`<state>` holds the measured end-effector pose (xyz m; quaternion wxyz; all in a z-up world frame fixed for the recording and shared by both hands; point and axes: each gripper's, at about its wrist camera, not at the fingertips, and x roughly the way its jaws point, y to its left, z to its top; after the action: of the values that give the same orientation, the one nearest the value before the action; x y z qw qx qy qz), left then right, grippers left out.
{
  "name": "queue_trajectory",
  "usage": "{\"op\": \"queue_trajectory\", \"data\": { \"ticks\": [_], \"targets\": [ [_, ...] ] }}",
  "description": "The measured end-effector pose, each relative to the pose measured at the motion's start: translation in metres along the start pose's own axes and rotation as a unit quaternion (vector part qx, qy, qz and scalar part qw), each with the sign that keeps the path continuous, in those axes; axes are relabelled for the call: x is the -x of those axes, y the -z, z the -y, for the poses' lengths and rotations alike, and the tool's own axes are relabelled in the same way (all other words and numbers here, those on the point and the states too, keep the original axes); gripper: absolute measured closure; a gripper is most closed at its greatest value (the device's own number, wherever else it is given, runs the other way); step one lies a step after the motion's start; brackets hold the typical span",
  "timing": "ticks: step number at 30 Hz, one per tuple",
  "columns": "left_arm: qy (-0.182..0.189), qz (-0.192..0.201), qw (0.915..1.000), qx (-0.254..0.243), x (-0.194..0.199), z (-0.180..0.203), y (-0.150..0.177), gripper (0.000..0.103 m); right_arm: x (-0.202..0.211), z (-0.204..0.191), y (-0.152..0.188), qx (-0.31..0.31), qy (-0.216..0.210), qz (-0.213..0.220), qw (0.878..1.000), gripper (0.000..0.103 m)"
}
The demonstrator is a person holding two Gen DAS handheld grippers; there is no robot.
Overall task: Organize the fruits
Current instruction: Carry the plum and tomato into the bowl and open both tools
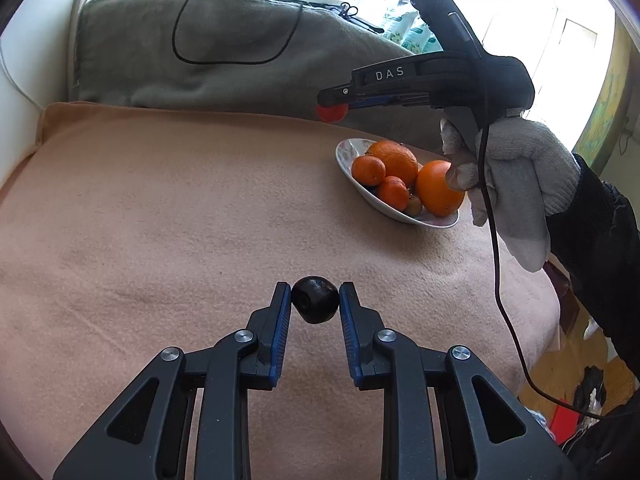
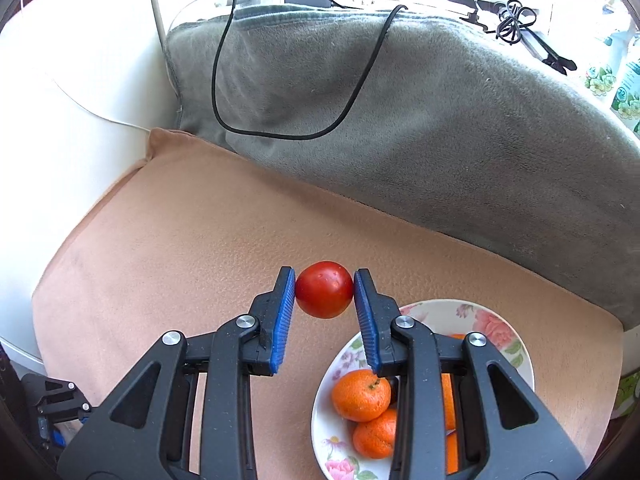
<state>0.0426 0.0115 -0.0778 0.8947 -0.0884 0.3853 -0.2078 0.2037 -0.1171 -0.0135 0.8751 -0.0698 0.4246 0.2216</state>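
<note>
My left gripper (image 1: 315,300) is shut on a small dark round fruit (image 1: 315,299), held above the tan blanket (image 1: 160,220). My right gripper (image 2: 325,291) is shut on a red tomato (image 2: 324,289), held above the blanket just left of the floral plate (image 2: 516,344). In the left wrist view the right gripper (image 1: 334,106) hovers left of and above the plate (image 1: 345,156), with the tomato (image 1: 331,113) at its tip. The plate holds oranges (image 1: 394,160), tangerines (image 2: 361,394) and a small brownish fruit (image 1: 414,204).
A grey cushion (image 2: 400,120) stands behind the blanket with a black cable (image 2: 218,80) looped over it. A white sofa arm (image 2: 72,100) is on the left. The gloved hand (image 1: 520,184) holding the right gripper is beside the plate. The blanket's edge drops off at right.
</note>
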Motion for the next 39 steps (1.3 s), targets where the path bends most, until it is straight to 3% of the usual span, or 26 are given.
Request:
{"op": "queue_trajectory", "data": {
  "ticks": [15,30,39],
  "targets": [
    [0.043,0.024,0.9975,-0.05,-0.039,0.059,-0.05,0.08,0.058,0.055,0.03,-0.027,0.015,0.017,0.999,0.071],
    [0.051,0.015,0.9951,-0.083,-0.078,0.096,-0.074,0.08,0.045,0.122,0.038,-0.084,0.011,-0.002,0.996,0.071],
    [0.049,0.012,0.9944,-0.093,-0.087,0.105,-0.079,0.08,0.024,0.131,0.038,-0.088,0.004,-0.016,0.996,0.071]
  ]
}}
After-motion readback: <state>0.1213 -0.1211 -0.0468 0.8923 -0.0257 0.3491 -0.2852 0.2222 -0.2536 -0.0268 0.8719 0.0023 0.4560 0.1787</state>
